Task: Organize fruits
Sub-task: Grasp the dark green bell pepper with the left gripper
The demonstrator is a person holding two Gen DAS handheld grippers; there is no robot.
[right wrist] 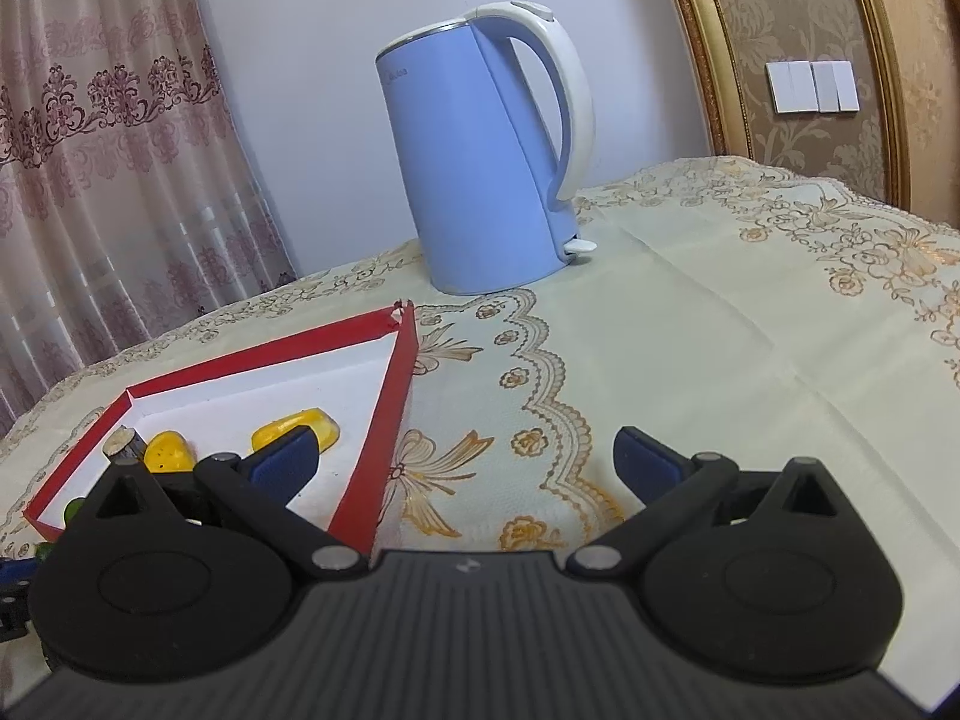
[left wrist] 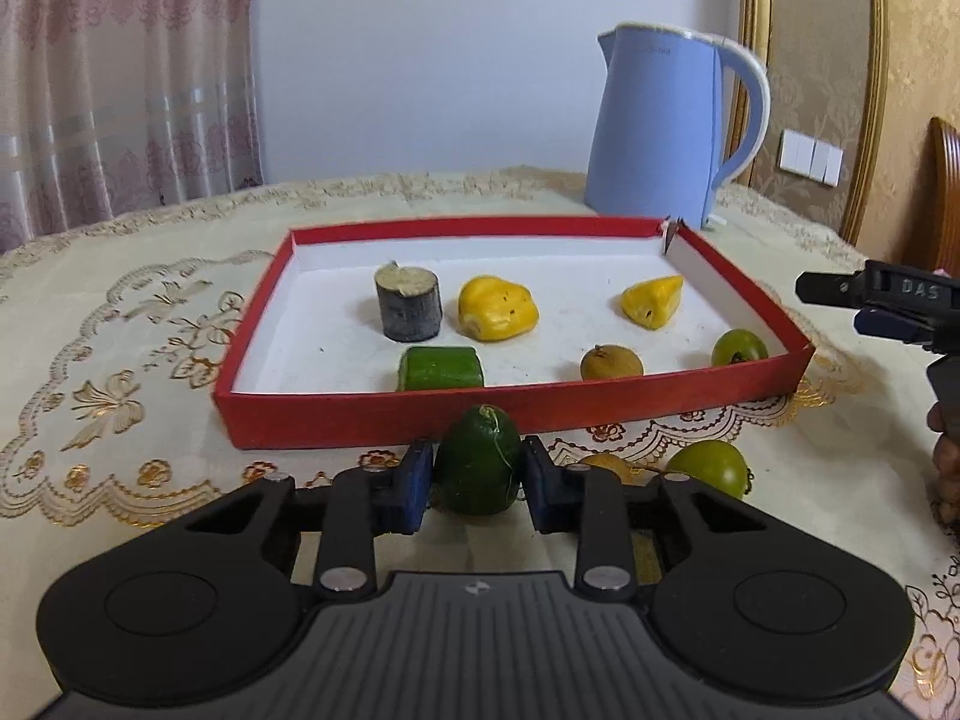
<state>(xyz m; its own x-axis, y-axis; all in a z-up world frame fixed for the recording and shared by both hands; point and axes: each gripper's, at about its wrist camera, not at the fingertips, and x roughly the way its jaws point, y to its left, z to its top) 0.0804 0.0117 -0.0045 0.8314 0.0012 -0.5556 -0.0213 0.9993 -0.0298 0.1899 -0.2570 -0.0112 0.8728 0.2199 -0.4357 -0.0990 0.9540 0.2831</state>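
Left tongs [left wrist: 477,480] clamped on dark green oval fruit [left wrist: 478,462], just in front of shallow red cardboard tray [left wrist: 372,414] near wall, on cream embroidered tabletop [left wrist: 120,330]. Fruit's base hidden by pads. Right tongs [right wrist: 465,462] apart, nothing btwn; left finger overlaps tray's right wall and part-covers a yellow piece [right wrist: 321,423]. Open cloth right of tray.

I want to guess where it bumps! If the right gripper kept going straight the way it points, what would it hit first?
Probably just the tablecloth. The right gripper is open and empty, tilted down at bare cloth beside the red tray. The blue kettle stands farther back and looks clear of that line, though depth is hard to judge.
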